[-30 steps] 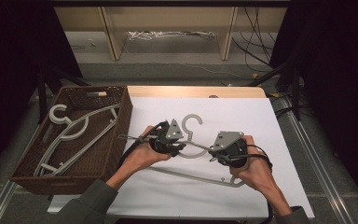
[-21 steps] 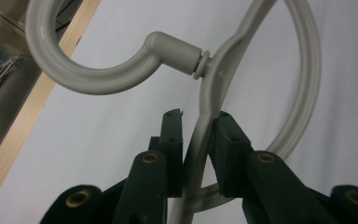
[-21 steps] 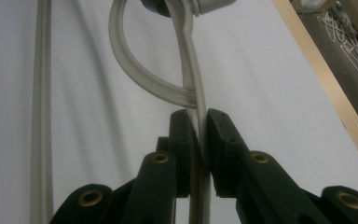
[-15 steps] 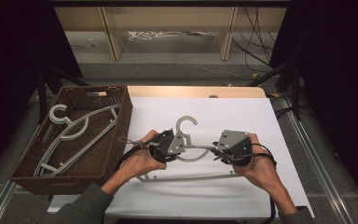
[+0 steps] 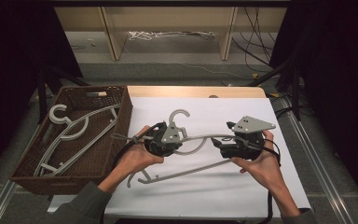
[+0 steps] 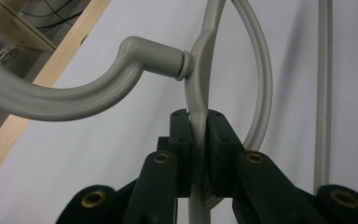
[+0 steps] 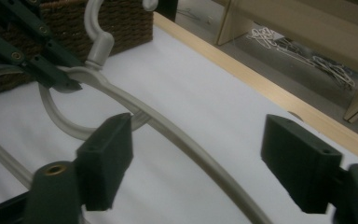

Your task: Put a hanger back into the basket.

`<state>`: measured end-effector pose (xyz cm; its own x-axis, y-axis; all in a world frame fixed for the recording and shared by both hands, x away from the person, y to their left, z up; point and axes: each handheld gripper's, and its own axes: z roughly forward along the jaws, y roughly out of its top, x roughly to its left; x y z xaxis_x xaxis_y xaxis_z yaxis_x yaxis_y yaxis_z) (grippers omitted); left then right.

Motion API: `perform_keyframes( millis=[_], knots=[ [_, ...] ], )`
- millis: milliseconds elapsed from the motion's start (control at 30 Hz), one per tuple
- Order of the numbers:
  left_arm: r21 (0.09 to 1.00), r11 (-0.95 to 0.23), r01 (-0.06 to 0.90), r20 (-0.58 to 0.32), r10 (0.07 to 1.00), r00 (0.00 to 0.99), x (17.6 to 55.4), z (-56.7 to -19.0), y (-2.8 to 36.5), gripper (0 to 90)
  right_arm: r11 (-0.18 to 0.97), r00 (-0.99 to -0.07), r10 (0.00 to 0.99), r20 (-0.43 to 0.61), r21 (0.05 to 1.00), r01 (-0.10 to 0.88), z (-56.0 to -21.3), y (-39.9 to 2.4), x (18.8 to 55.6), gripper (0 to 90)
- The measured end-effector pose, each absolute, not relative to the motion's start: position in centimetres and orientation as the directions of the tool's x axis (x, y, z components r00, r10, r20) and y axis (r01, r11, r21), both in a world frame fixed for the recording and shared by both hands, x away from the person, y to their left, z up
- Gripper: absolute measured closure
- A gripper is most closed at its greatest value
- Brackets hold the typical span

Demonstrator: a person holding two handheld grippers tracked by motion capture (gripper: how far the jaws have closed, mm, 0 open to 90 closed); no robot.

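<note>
The left tool [image 5: 164,140] is clamping its jaws tight on the grey plastic hanger [image 5: 186,154], pinching the thin frame just below the neck where the hook [image 6: 74,88] joins it; in the left gripper view the frame is passing straight up between the two black pads [image 6: 181,140]. The hanger is lying across the white desk [image 5: 214,196] between the two tools, its hook pointing away from the left tool toward the far edge and its long bar running below both tools.

The right tool [image 5: 228,145] is standing wide open, its jaws having just been opening. In the right gripper view, the hanger's curved arm is running through the gap between the pads [image 7: 107,158], which are not pressing on it.

To the left of the left tool, a brown wicker basket [image 5: 116,135] is holding more grey hangers [image 5: 74,135].
</note>
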<state>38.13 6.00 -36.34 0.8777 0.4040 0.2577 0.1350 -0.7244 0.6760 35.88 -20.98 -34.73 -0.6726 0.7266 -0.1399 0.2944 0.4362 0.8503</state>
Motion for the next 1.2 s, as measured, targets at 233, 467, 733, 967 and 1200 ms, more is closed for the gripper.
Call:
perform_keyframes(
  millis=[233, 467, 733, 967, 1200],
  knots=[
    [0.702, -0.664, 0.26, 0.155, 0.498, 0.853, 39.1, -35.6, 7.2, 81.8, 0.383, -0.648, 0.752, -0.121, 0.88, 0.28, -34.9, -21.6, 35.0, 21.6],
    [0.735, -0.601, 0.315, 0.087, 0.544, 0.835, 39.5, -34.6, 8.9, 81.9, 0.358, -0.646, 0.756, -0.103, 0.892, 0.277, -35.6, -21.9, 34.3, 20.8],
    [0.761, -0.56, 0.328, 0.069, 0.572, 0.817, 39.0, -32.5, 11.0, 82.0, 0.361, -0.653, 0.75, -0.11, 0.894, 0.264, -36.7, -22.2, 33.0, 21.2],
    [0.78, -0.534, 0.326, 0.074, 0.596, 0.799, 38.6, -30.3, 12.9, 82.0, 0.366, -0.667, 0.738, -0.103, 0.892, 0.267, -37.7, -22.7, 32.0, 21.4],
    [0.8, -0.504, 0.326, 0.08, 0.627, 0.775, 38.5, -28.6, 15.0, 82.0, 0.367, -0.676, 0.731, -0.092, 0.888, 0.277, -38.8, -22.9, 31.8, 21.4]
  ],
)
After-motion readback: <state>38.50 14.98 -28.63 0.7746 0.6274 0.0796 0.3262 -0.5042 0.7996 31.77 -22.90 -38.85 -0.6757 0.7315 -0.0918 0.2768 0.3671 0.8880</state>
